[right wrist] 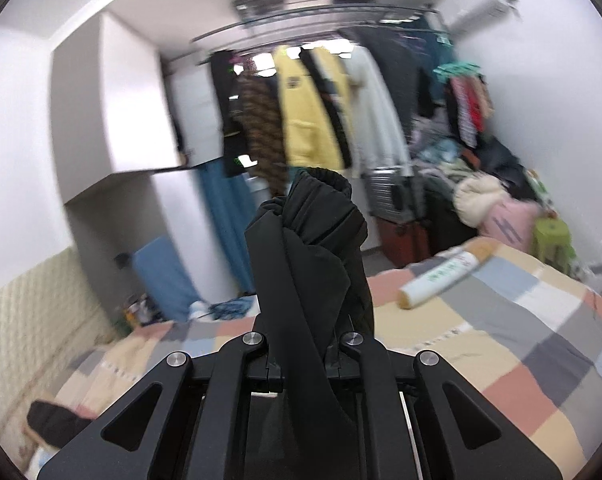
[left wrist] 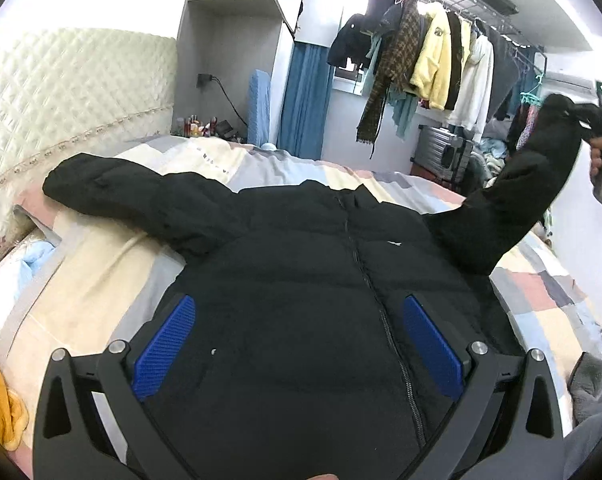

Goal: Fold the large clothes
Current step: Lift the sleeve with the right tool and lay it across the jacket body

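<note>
A black puffer jacket (left wrist: 301,280) is spread front-up on the bed (left wrist: 541,292), zipper running away from the left camera, collar at the far end. One sleeve (left wrist: 533,184) is lifted up and to the right, its cuff (right wrist: 313,216) clamped in the right gripper (right wrist: 307,344), jaws together on it, held by a hand (left wrist: 601,160). The other sleeve (left wrist: 133,196) is laid flat toward the headboard (left wrist: 73,96). The left gripper (left wrist: 297,344) is held over the jacket's front, jaws apart.

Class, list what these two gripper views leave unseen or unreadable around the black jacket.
- Right gripper pads: right wrist view, wrapped by the sleeve cuff.
- Black jacket hem: left wrist view, behind the left gripper frame.
- Roll label text: right wrist view, motion-blurred.
- Bedside bottles: left wrist view, too small.
</note>
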`<action>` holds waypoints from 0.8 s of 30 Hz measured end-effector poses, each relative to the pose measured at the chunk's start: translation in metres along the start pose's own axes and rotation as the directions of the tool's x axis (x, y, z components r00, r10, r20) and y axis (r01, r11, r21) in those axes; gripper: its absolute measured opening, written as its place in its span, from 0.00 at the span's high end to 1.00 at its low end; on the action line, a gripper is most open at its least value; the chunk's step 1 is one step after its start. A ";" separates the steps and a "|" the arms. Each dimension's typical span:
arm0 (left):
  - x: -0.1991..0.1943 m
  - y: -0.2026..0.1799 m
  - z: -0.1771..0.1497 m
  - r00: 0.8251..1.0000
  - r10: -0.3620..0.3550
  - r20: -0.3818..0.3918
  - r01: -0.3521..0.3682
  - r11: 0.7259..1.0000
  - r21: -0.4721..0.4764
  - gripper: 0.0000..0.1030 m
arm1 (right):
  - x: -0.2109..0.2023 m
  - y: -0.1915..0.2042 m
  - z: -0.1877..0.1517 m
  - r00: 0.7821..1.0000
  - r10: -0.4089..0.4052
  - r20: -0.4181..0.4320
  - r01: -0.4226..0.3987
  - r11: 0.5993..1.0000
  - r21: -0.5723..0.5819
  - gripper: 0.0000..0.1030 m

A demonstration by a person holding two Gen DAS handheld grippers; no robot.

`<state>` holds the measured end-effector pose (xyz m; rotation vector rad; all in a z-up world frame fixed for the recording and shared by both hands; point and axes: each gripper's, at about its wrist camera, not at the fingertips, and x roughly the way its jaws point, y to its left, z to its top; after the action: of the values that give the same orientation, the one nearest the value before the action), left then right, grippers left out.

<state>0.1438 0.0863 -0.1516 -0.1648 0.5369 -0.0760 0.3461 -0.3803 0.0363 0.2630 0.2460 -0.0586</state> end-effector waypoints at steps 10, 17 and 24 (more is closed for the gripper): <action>0.010 0.010 -0.013 1.000 0.000 -0.018 0.000 1.000 -0.005 0.00 | 0.016 0.149 -0.058 0.978 0.190 -0.086 -0.200 0.971 -0.128 0.92; 0.017 0.028 -0.019 0.999 0.030 -0.023 -0.030 1.000 -0.007 0.00 | 0.049 0.237 -0.145 0.924 0.310 -0.224 -0.353 0.917 -0.188 0.90; 0.023 0.062 -0.020 0.998 0.057 -0.026 -0.059 0.995 -0.079 0.00 | 0.085 0.296 -0.249 0.849 0.368 -0.379 -0.467 0.858 -0.213 0.89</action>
<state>0.1549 0.1421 -0.1912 -0.2264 0.5687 0.0002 0.3973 -0.0314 -0.1436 0.0165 0.5183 0.4665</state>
